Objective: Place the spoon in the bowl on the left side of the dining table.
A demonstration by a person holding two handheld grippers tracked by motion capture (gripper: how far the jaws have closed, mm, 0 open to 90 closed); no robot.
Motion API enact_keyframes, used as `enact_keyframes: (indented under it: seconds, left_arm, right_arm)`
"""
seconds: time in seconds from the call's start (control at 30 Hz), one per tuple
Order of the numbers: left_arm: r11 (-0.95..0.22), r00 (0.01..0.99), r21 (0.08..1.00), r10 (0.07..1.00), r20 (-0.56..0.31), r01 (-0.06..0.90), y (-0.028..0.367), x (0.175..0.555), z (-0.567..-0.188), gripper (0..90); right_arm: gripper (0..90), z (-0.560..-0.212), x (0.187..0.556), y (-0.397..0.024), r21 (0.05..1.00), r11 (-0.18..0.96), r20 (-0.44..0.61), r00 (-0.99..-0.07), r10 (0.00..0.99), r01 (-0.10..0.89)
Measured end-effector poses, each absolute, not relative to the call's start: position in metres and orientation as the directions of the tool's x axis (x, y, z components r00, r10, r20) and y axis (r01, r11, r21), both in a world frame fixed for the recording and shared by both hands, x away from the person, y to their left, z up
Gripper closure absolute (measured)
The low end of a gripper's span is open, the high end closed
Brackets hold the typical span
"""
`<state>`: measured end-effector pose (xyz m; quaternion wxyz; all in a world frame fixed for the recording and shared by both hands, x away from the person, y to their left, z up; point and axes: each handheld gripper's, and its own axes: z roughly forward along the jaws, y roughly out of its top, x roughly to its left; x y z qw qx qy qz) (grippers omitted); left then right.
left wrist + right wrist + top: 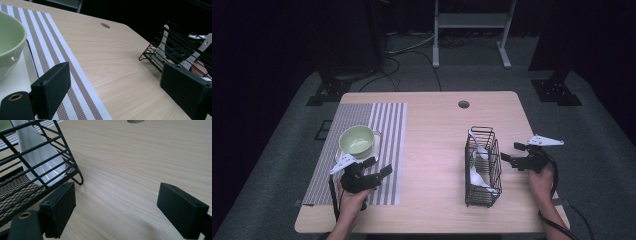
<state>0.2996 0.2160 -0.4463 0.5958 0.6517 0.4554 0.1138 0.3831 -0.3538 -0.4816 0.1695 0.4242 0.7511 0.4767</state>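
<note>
A pale green bowl (357, 138) (8, 42) sits on a white plate (15, 80) on the striped placemat (382, 125) (47, 47) at the table's left. Just in front of the bowl, my left gripper (378, 166) (117, 87) stands open over the mat's edge with nothing between its jaws. A black wire basket (482, 167) (155, 50) (15, 187) at the right holds white spoons (477, 175) (163, 40) (37, 162). Close beside the basket's right side, my right gripper (511, 152) (120, 207) is open over bare wood and holds nothing.
The wooden table (432, 150) has a round cable hole (463, 104) (105, 25) near its far edge. Bare wood lies between mat and basket. Behind the table stand a white frame (472, 20), black stands and floor cables (412, 50).
</note>
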Motion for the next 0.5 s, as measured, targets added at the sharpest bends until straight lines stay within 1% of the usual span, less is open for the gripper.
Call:
enact_keyframes:
  seconds: [0.5]
  left_arm:
    - [0.099,0.578,0.886,0.724,-0.377,0.454,0.2072,0.2983,-0.4444,8.7]
  right_arm:
    - [14.2,-0.4817,0.3831,-0.3532,0.858,0.189,0.149,-0.583,0.799,0.478]
